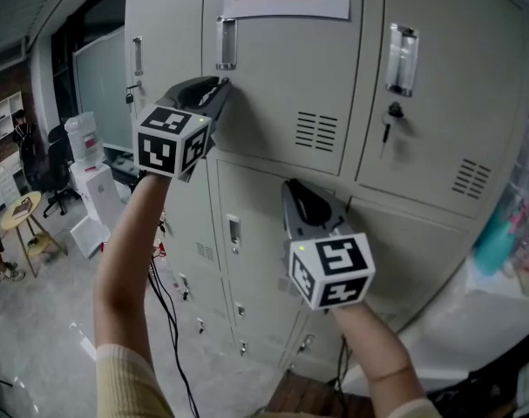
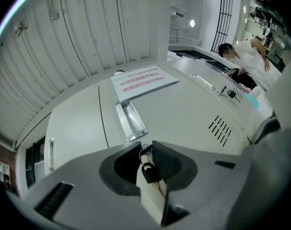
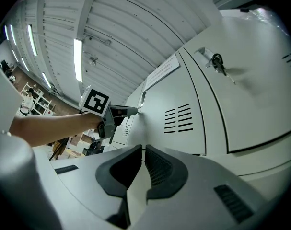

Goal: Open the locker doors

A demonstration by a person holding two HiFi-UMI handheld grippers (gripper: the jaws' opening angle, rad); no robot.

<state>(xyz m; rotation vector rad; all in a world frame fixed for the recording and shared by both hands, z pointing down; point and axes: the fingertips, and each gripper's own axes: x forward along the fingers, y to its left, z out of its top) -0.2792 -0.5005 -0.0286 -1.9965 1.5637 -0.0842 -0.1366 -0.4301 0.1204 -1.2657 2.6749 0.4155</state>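
— Because the key (image 2: pixel 149 173) sits just below the handle (image 1: pixel 226 43), where's your left gripper (image 1: pixel 225 85)?
— Clamped on it, to unlock that locker door (image 1: pixel 277 81). My right gripper (image 3: pixel 142 150) waits well below the handle, jaws together, empty.

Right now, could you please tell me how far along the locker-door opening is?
Done: nothing yet; every door in view is shut. In hand: the left gripper has its fingers closed on the key at the upper middle door. The right gripper hangs empty by a lower door. Left: turn the key, swing that door open, then the others.
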